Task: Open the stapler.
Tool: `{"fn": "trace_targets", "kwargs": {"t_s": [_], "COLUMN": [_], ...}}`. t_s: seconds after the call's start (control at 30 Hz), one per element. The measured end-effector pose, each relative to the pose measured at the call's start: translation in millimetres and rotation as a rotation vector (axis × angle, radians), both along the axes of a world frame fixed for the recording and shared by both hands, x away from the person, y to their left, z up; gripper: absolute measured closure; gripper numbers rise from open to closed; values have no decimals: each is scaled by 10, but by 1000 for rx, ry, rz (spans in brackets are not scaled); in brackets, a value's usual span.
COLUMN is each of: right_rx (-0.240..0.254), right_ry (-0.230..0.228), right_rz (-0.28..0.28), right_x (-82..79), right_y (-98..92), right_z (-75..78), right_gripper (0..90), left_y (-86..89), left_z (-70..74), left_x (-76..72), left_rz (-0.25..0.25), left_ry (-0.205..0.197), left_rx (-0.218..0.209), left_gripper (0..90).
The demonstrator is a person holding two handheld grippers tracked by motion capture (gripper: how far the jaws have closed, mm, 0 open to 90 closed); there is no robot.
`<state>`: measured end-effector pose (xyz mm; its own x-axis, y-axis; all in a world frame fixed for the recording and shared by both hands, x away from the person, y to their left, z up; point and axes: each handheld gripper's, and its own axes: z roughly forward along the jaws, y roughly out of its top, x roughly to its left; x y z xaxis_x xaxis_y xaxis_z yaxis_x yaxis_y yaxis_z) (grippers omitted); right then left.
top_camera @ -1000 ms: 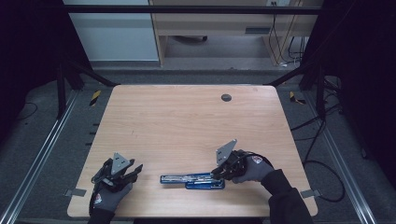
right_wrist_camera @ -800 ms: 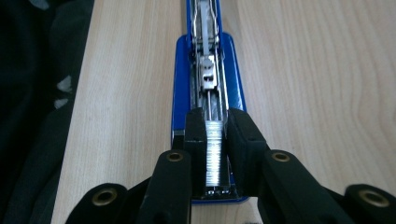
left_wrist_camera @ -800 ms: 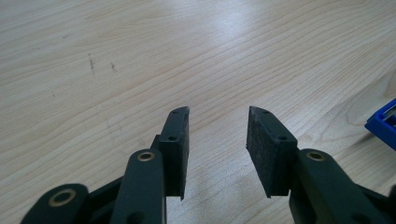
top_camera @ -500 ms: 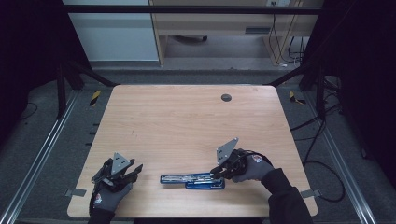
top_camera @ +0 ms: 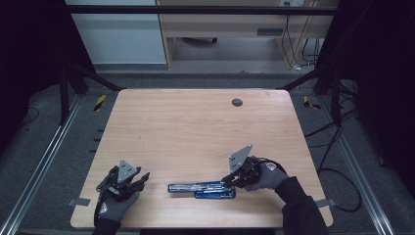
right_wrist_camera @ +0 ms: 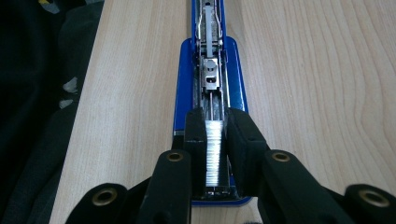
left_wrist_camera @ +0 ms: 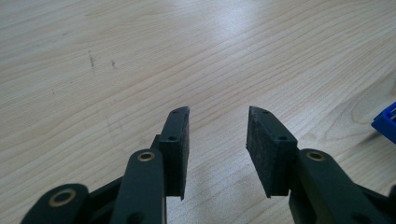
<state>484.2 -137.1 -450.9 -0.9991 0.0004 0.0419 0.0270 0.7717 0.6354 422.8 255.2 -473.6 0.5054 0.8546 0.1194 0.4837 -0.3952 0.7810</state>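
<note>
Zero change vs 1 s ago: right gripper (right_wrist_camera: 217,154) stays pinched on staple strip (right_wrist_camera: 215,154) over open blue stapler (top_camera: 201,188) at tabletop (top_camera: 195,132) front edge; loading not done. Left gripper (left_wrist_camera: 217,140) idle, part-open, empty.

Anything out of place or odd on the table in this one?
Only the blue stapler near the table's front edge: it lies swung fully open, metal staple channel exposed. The right tongs pinch a silvery strip of staples over that channel. The left tongs are open over bare wood.
</note>
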Motion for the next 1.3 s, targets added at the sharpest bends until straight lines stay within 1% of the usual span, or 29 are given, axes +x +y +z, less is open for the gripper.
{"fn": "trace_targets", "kwargs": {"t_s": [0.1,0.23,0.27,0.33,0.57,0.67,0.8,0.87,0.93,1.03,1.07,1.17,1.23,1.3], "right_rx": [-2,-8,-10,1,-4,-14,-6,-3,3,34,38,36,38,53], "right_ry": [-5,-3,0,-5,-4,-13,-15,-23,-33,-46,-49,-71,-80,-82], "right_rz": [9,4,-5,1,0,-10,-26,-24,-46,-81,-99,-127,-167,-206], "right_x": [5,6,3,5,3,-12,-31,-36,-45,-52,-64,-89,-106,-113], "right_y": [21,11,3,-2,-3,0,-9,-20,-31,-54,-55,-52,-51,-64], "right_z": [-15,-25,-27,-32,-41,-30,-8,2,20,57,68,87,98,114], "right_gripper": [786,786,786,787,784,780,766,765,770,779,781,782,774,771], "left_y": [4,1,0,0,2,-1,0,-1,-2,0,-1,-4,-4,-3], "left_z": [2,2,2,0,0,4,6,8,9,12,13,17,22,27], "left_x": [-1,-2,-1,1,0,-2,-4,-5,-6,-8,-9,-12,-16,-19], "left_rz": [3,2,1,1,1,-1,0,-1,-1,0,-1,-2,-2,-2], "left_ry": [-2,-2,-2,-1,0,-2,-2,-3,-3,-5,-5,-8,-9,-11], "left_rx": [-2,-2,-2,-1,-2,-2,-1,-1,-1,-2,-3,-3,-5,-8], "left_gripper": [596,596,596,596,596,596,596,596,596,596,596,596,596,596]}}
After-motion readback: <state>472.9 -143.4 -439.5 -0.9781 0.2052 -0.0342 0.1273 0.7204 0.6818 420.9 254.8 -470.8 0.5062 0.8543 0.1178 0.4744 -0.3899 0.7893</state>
